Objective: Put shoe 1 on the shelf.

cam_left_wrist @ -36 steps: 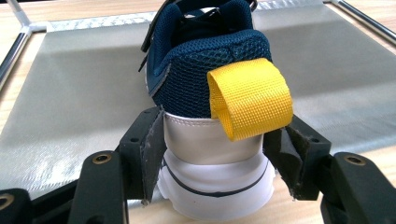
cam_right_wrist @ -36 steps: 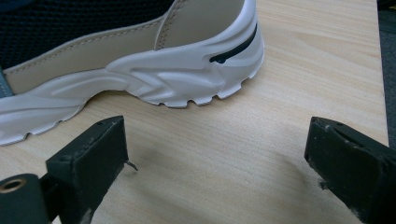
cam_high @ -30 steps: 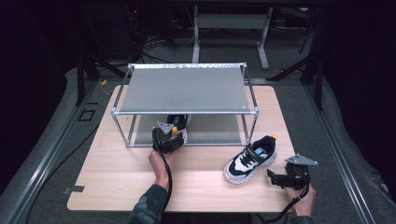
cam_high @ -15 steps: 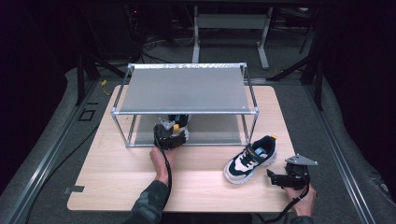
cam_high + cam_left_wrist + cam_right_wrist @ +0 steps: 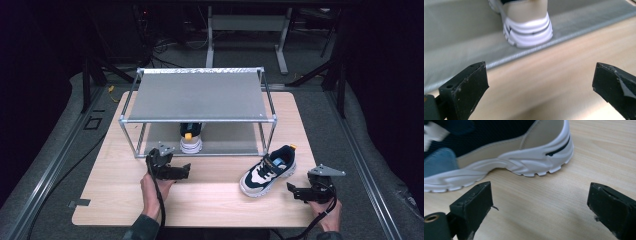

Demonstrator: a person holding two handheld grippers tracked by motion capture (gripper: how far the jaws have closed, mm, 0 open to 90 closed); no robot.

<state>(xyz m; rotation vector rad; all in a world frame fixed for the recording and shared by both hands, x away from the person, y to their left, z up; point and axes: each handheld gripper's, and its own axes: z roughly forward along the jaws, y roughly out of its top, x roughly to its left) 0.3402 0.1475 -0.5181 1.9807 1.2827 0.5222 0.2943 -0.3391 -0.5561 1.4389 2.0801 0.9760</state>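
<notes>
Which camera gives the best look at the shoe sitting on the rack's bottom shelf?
The left gripper view: the shoe on the shelf shows its white heel close up, though its front is cut off. The high view shows the same shoe small and half hidden under the rack top. The right gripper view looks at the other shoe.

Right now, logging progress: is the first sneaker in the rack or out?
In: the sneaker stands upright on the rack's lower shelf, heel outward.

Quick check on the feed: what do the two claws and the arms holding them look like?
Both claws are black with two blocky, square-ended jaws. The left claw and the right claw each carry a grey three-cornered plate on top and trail a black cable. A dark sleeve covers the left forearm.
</notes>
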